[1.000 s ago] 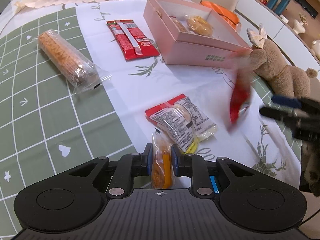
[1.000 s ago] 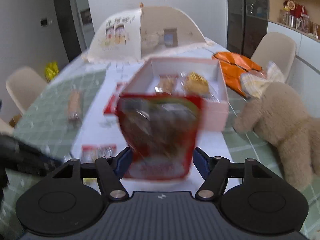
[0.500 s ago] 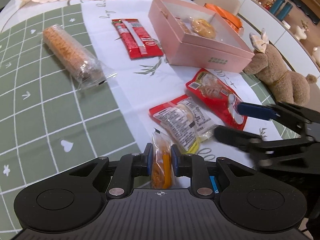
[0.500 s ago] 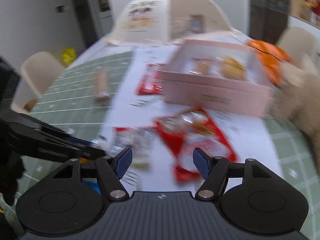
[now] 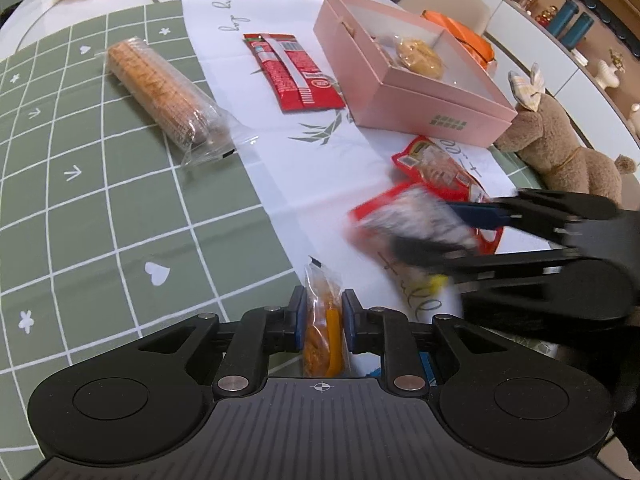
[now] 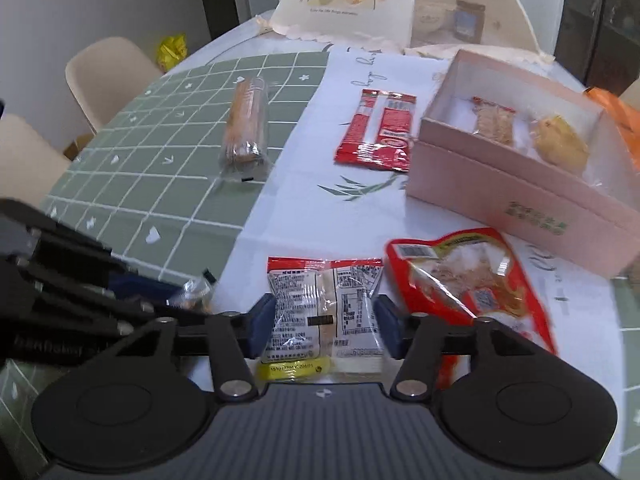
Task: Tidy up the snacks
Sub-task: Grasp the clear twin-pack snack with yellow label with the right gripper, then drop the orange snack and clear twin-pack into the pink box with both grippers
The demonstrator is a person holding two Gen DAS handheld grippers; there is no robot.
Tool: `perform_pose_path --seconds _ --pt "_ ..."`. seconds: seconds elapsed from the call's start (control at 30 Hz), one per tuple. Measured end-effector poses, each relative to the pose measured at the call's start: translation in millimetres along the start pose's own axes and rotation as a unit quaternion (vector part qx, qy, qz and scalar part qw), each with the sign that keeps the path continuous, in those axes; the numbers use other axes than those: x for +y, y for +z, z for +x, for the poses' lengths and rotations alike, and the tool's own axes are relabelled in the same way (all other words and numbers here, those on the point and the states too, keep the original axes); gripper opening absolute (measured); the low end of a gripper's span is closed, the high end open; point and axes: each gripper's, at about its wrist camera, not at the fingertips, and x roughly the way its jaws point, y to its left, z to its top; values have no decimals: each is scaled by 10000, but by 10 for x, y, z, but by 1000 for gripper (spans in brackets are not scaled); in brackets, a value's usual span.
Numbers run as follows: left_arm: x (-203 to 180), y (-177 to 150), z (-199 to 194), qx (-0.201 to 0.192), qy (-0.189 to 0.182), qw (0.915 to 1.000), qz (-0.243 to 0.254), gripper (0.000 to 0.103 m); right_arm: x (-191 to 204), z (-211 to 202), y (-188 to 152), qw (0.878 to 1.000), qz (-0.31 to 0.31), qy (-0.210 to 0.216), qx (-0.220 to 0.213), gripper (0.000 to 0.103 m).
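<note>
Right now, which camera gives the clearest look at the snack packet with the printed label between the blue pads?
The right wrist view: the white-labelled snack packet sits sharp and centered in the right gripper. The left wrist view shows the same packet only as a motion-blurred smear.

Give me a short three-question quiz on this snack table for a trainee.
1. True or false: the pink box is empty.
2. What do the left gripper jaws hold? A) a small orange packet B) a soda can C) a spoon
3. Which gripper's jaws hold the white printed packet?

Key:
1. False. It holds a wrapped bar and a round pastry.
2. A.
3. The right gripper.
</note>
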Motion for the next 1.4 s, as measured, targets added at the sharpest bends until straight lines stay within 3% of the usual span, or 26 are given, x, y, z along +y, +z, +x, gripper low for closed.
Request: perform_pose_path --seconds 0.23,0.4,0.5,0.6,0.67,0.73,0.83,0.9,0.93,0.97,1.0,1.07,1.17,1.27,1.33,1.4 --pt "-49 30 33 -15 64 9999 82 23 -364 -654 -130 9970 491 -369 -477 48" --pt "-91 38 47 -19 111 9998 190 23 -623 -794 -286 9910 879 -906 -444 49" --pt "-95 57 54 18 96 9998 179 23 -715 -755 -359 9887 1099 -969 -326 49" --pt "-104 155 -4 -52 -495 9987 -72 22 -725 -752 -388 9880 1149 -972 -340 49" --pt "-193 363 -187 -382 -928 9950 -7 22 -721 -887 -327 9863 1179 -971 -628 48" --pt "-336 723 -511 -1007 -1279 9863 258 22 -744 -1099 -172 9822 1157 -995 -1096 48" --pt "-534 1337 -881 -1700 -1546 9717 542 23 -849 -1433 195 9698 1078 -1144 -1867 49" --pt "-665 1879 -919 -1723 -1750 9682 473 24 -975 -1541 530 9625 1004 -1186 -2223 49" --pt "-697 2117 -838 -1528 -1916 9686 411 25 -1047 -1544 692 9592 978 -1219 -2355 50" --pt "-708 2349 -709 -1275 -2006 9710 276 28 -1147 -1507 889 9570 966 -1243 -2435 58" --pt "-689 2486 -611 -1255 -1889 9739 99 27 -1232 -1447 1038 9573 1000 -1285 -2388 75" --pt "-615 2528 -529 -1519 -1470 9774 -15 27 -1381 -1260 1262 9535 1141 -1634 -2263 78" --pt "-294 2331 -404 -1570 -1398 9774 -211 28 -1425 -1053 1227 9561 1207 -1802 -1971 78" --pt "184 2067 -254 -1521 -405 9856 -610 28 -1331 -893 889 9705 1042 -1443 -1627 78" --pt "574 1883 -182 -1543 376 9814 -1081 28 -1208 -779 660 9764 816 -1510 -1314 78" --pt "969 1742 -118 -1435 694 9714 -1759 28 -1105 -725 419 9822 770 -1364 -1036 78"
